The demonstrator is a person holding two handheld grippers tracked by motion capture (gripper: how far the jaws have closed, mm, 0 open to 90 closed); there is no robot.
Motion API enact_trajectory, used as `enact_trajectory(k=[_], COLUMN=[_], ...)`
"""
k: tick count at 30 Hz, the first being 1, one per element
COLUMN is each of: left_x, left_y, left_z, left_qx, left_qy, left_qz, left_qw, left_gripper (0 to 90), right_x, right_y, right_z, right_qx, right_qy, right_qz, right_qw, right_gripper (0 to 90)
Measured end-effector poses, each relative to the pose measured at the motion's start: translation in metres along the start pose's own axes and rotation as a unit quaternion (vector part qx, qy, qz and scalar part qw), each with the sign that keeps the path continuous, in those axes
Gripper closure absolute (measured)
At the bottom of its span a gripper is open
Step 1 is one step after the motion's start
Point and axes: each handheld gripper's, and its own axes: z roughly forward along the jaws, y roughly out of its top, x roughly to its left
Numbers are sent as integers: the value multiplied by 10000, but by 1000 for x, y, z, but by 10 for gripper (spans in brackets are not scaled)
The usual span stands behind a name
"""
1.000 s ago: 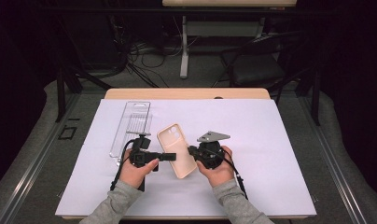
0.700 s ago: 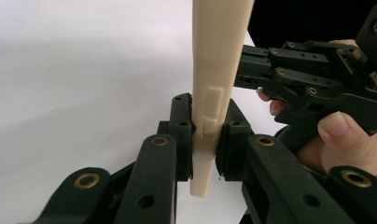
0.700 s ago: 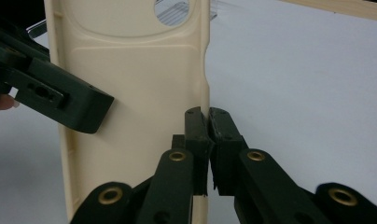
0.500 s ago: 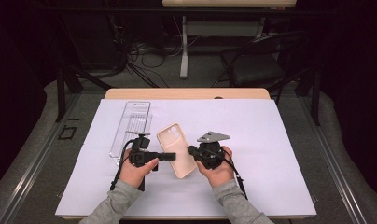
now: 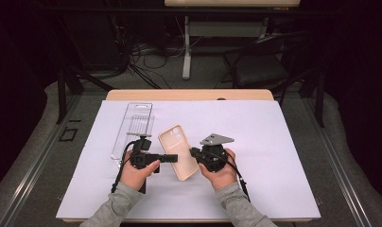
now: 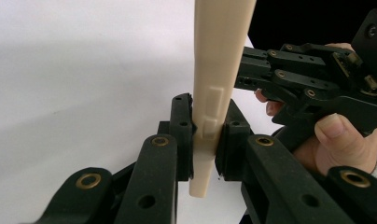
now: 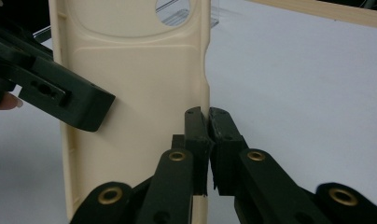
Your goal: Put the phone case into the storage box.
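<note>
Left gripper (image 5: 172, 158): closed on the left long edge of the phone case (image 5: 178, 152), pads pinching the rim by the side-button bumps; seen close in the left gripper view (image 6: 206, 133).
Right gripper (image 5: 194, 152): closed on the opposite long edge, jaws clamping the thin rim; seen close in the right gripper view (image 7: 207, 135).
Hands: left hand (image 5: 138, 171) and right hand (image 5: 221, 171), both near the front edge of the white sheet (image 5: 274, 156).
Phone case, place: held between the two grippers just above the sheet, front of centre, tilted, camera cut-out toward the far side.
Phone case, handling: judged light, thin-walled and flexible, probably soft plastic or rubber; likely to bow or twist if the grips pull apart unevenly; not fragile.
Phone case, hold points: the long side rims, as now; avoid the corners and the camera cut-out, where the wall looks weakest.
Clear plastic tray (image 5: 134, 127): lies on the sheet beyond the left gripper, toward the far left corner.
Surface: white sheet over a wooden table (image 5: 189, 95); smooth, likely low friction.
Room: dark, with a chair (image 5: 260, 66), cables and table legs beyond the far edge.
</note>
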Motion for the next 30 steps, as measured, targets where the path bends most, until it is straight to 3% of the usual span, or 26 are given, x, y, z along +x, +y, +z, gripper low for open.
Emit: enact_trajectory(k=[17,30], left_x=[0,2], left_y=[0,0], left_z=[-2,-3], left_qx=[-51,-48], left_qy=[-11,94], left_qz=[120,349], left_qw=[9999,9993], left_gripper=[799,800], right_x=[0,-7], right_y=[1,3], right_z=[-2,-8], right_qx=[-53,-135], right_qy=[108,263], right_qz=[67,178], right_qw=[9999,9994], right_gripper=[855,793])
